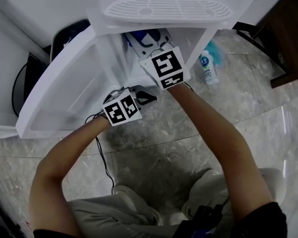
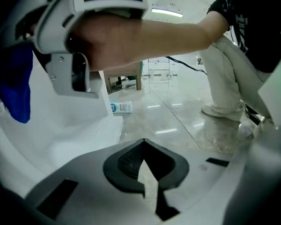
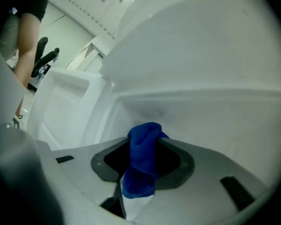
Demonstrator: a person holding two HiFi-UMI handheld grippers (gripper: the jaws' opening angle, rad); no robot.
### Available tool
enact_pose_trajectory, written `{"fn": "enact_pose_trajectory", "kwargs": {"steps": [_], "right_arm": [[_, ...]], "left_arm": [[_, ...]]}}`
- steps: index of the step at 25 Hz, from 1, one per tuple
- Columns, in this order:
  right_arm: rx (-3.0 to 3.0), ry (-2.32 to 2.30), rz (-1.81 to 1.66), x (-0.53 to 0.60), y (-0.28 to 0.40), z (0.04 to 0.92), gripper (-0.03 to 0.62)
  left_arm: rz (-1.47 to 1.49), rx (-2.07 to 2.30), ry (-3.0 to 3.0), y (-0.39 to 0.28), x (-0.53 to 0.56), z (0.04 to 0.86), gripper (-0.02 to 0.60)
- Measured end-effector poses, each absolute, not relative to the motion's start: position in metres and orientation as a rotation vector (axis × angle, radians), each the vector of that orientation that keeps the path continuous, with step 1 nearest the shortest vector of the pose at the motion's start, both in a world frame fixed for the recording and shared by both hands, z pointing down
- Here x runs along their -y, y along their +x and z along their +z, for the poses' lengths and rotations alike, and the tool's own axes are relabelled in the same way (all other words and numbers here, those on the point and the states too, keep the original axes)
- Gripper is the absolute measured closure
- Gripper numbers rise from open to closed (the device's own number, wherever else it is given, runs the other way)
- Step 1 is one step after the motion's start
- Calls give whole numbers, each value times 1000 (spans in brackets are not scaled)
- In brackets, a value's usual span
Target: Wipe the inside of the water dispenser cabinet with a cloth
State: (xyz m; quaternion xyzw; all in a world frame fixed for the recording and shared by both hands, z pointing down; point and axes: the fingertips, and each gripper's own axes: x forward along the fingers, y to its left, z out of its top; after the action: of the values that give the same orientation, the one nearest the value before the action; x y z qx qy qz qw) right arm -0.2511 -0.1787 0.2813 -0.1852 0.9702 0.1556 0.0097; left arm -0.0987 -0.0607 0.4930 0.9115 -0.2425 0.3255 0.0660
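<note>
Nearest to the person, the left gripper [image 2: 143, 159] has its dark jaws together with nothing between them, just beside the open white plastic door [image 1: 64, 88]. Farther in, the right gripper [image 3: 143, 149] is clamped on the crumpled blue cloth [image 3: 140, 172] inside the white water dispenser cabinet [image 3: 206, 107]. A small white bottle [image 1: 207, 69] lies on the grey marble floor [image 1: 164, 148], to the right of the cabinet.

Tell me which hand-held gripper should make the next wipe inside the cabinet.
Right. The right hand-held gripper is clamped on the blue cloth and points into the cabinet. The left hand-held gripper is shut, empty, and faces out over the floor.
</note>
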Motion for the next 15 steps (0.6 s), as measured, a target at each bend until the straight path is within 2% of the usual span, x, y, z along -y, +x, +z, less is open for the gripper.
{"fn": "enact_pose_trajectory", "kwargs": {"steps": [15], "right_arm": [[-2783,-816,316,224,-278,255,477]], "left_arm": [[941,752,2642,-124,24,511,575]]}}
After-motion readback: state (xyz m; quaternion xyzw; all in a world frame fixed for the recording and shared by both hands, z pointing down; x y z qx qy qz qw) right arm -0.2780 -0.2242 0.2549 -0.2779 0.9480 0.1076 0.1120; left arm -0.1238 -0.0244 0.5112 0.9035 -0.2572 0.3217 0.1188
